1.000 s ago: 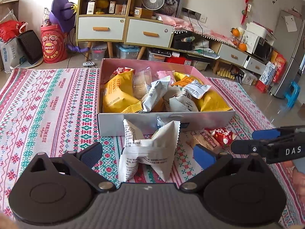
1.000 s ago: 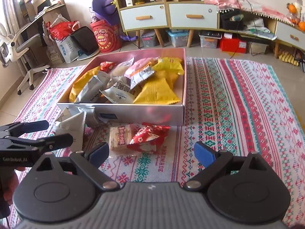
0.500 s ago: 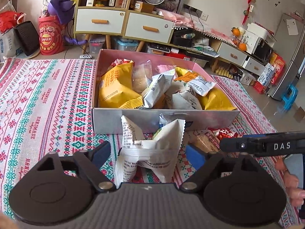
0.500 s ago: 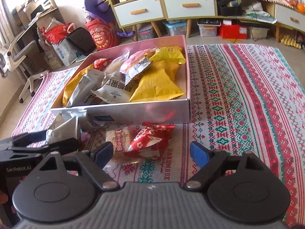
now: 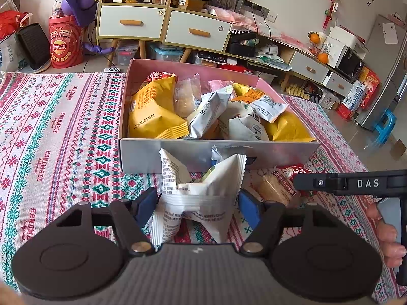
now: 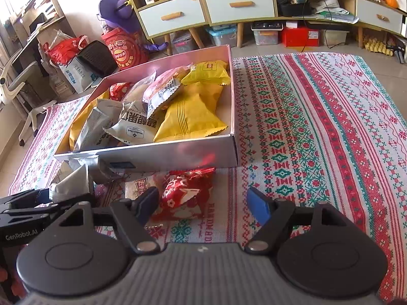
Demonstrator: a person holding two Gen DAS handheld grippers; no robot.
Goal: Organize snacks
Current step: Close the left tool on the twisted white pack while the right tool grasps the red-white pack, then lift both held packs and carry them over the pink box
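A pink box point(image 5: 203, 155) full of yellow, white and red snack packets stands on the patterned cloth; it also shows in the right wrist view point(image 6: 178, 153). My left gripper point(image 5: 199, 204) has its blue pads against both sides of a white snack packet point(image 5: 201, 198) in front of the box. My right gripper point(image 6: 203, 204) is open, its fingers either side of a red snack packet point(image 6: 184, 193) on the cloth, not touching it. A clear packet of biscuits point(image 6: 138, 186) lies beside the red one. The right gripper's finger point(image 5: 351, 183) shows at the right of the left wrist view.
The red, green and white cloth point(image 6: 318, 127) stretches wide to the right of the box. Behind stand drawer cabinets point(image 5: 162, 25), a red bucket point(image 5: 66, 43), bags and a white chair point(image 6: 15, 86) at the left.
My left gripper has closed in from wide open until its pads touch the white packet. My right gripper has moved forward over the red packet and narrowed a little.
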